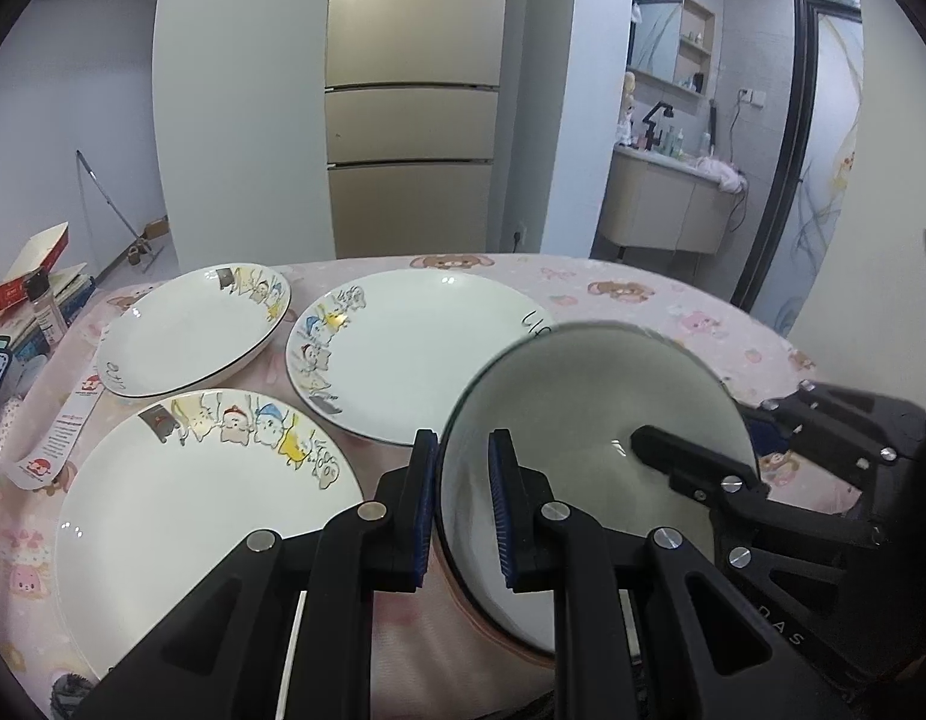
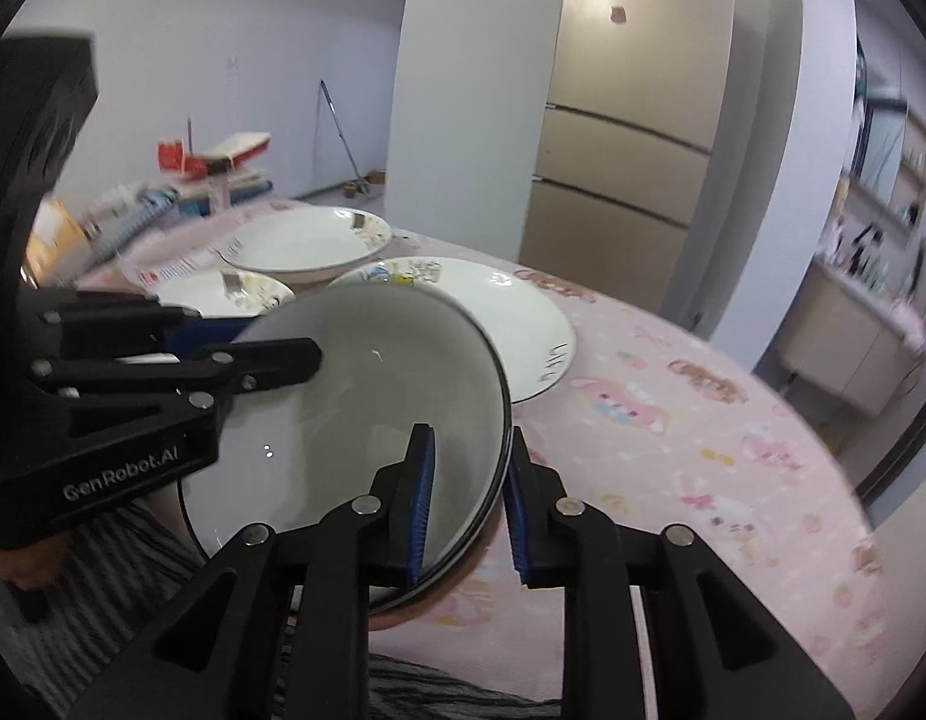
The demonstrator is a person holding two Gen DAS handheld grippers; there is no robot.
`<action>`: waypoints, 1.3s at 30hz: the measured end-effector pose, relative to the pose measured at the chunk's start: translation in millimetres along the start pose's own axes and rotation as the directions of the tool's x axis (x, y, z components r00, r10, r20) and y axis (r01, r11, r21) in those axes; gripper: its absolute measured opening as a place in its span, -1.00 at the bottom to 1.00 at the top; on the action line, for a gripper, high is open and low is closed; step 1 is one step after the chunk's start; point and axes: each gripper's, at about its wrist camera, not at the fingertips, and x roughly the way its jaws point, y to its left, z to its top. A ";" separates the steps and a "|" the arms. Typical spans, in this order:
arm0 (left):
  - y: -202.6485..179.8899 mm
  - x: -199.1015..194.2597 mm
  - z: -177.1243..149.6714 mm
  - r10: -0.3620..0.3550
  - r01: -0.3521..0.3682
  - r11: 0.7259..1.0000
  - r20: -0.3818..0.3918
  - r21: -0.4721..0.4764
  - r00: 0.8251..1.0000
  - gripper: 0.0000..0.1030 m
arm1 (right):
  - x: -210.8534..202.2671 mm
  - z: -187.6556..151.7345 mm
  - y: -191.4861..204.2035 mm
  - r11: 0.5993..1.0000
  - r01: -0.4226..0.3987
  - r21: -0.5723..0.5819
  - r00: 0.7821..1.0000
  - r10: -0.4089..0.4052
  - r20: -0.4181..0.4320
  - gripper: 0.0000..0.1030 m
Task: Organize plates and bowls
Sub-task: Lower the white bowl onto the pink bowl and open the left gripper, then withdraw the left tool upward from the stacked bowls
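Note:
A white bowl with a dark rim (image 1: 589, 438) is held tilted above the pink tablecloth, between both grippers. My left gripper (image 1: 463, 507) is shut on its left rim. My right gripper (image 2: 466, 501) is shut on its right rim; the bowl also shows in the right wrist view (image 2: 366, 396). Three white plates with cartoon figures lie on the table: a near left plate (image 1: 192, 510), a far left deep plate (image 1: 192, 330) and a middle plate (image 1: 414, 354). The bowl hides part of the middle plate.
The table with the pink cartoon cloth (image 2: 703, 432) runs out to the right. Boxes, books and a small bottle (image 1: 42, 306) crowd the left edge. A leaflet (image 1: 60, 444) lies beside the plates. A fridge (image 1: 411, 96) stands behind the table.

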 end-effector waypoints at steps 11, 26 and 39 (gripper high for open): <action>-0.6 -1.4 -0.2 0.006 -0.006 1.000 0.011 0.002 1.000 -0.64 | -3.3 -2.8 -5.1 0.998 -0.051 0.028 0.999 0.050 0.012 -0.46; 14.9 3.5 2.6 -0.031 0.029 0.996 -0.023 -0.080 0.999 -0.58 | -20.2 -6.9 -24.7 0.985 -0.123 0.120 0.989 0.112 0.096 0.99; 24.9 -4.7 8.2 -0.050 0.056 0.991 0.050 -0.124 0.998 1.00 | -26.9 -7.7 -40.3 0.975 -0.128 0.183 0.982 0.099 0.160 0.99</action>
